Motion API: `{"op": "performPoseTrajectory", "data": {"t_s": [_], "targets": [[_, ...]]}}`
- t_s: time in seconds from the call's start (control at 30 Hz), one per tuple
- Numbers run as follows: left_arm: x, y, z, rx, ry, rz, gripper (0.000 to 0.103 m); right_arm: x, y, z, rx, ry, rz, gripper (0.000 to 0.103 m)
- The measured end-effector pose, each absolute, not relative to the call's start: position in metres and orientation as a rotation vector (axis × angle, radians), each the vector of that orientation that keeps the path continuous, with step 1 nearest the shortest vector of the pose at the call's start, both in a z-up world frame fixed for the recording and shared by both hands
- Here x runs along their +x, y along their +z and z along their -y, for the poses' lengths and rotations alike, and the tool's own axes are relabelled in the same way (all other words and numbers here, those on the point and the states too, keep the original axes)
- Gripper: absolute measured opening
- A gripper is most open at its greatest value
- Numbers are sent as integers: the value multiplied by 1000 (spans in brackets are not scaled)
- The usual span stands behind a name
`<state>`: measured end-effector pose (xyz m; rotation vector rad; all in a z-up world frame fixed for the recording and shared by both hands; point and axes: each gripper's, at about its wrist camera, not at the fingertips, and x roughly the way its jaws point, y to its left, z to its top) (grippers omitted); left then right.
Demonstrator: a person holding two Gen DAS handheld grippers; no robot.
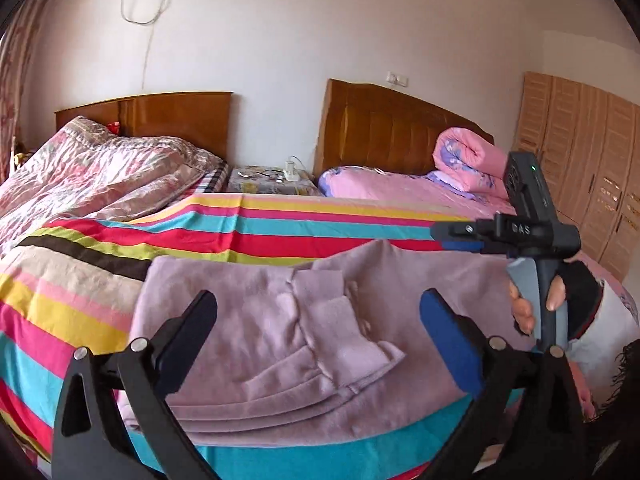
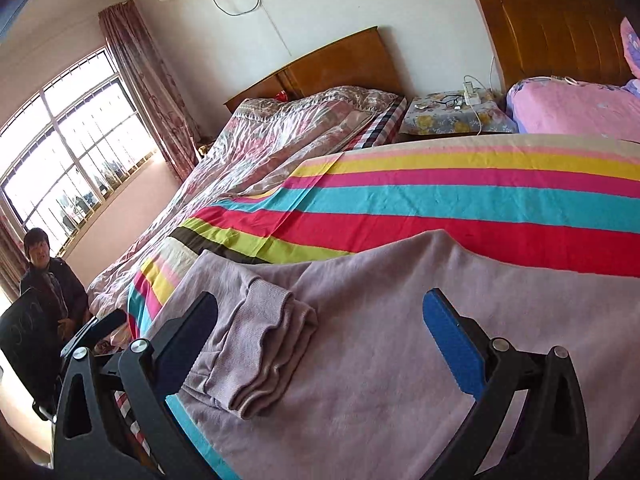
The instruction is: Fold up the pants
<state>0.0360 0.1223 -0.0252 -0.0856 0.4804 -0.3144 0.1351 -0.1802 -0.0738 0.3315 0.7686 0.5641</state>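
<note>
"DAS" in pale letters on the right tool (image 1: 452,236)

Loads of open striped sheet (image 2: 460,204) past the pants (image 2: 400,340); only the rumpled quilt (image 2: 280,140) crowds the left edge.

- The pants (image 1: 304,332) lie folded on the sheet (image 1: 248,224), near its front edge.
- The sheet covers the bed in front of two headboards.
- A quilt (image 1: 100,172) lies on the bed to the left, behind the sheet.
- A nightstand (image 1: 268,182) sits between the headboards, with a power strip (image 1: 290,172) on it.
- A rolled blanket (image 1: 468,160) rests on the right bed.
- A wardrobe (image 1: 580,152) stands far right.
</note>
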Motion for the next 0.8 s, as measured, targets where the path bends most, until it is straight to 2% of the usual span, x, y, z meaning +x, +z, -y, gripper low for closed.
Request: {"op": "performPoseTrajectory", "data": {"t_s": [0.17, 0.27, 0.43, 0.53, 0.8], "targets": [[31, -61, -224, -225, 43, -590, 101, 116, -102, 152, 359, 669, -900, 99], [17, -84, -254, -304, 105, -628, 101, 106, -115, 130, 343, 732, -974, 98], [13, -95, -255, -307, 101, -622, 101, 100, -131, 97, 317, 800, -1078, 81], [11, -98, -248, -276, 91, -620, 101, 98, -136, 82, 327, 830, -1135, 79], [7, -107, -257, -314, 85, -616, 101, 128, -135, 81, 423, 780, -1122, 78]]}}
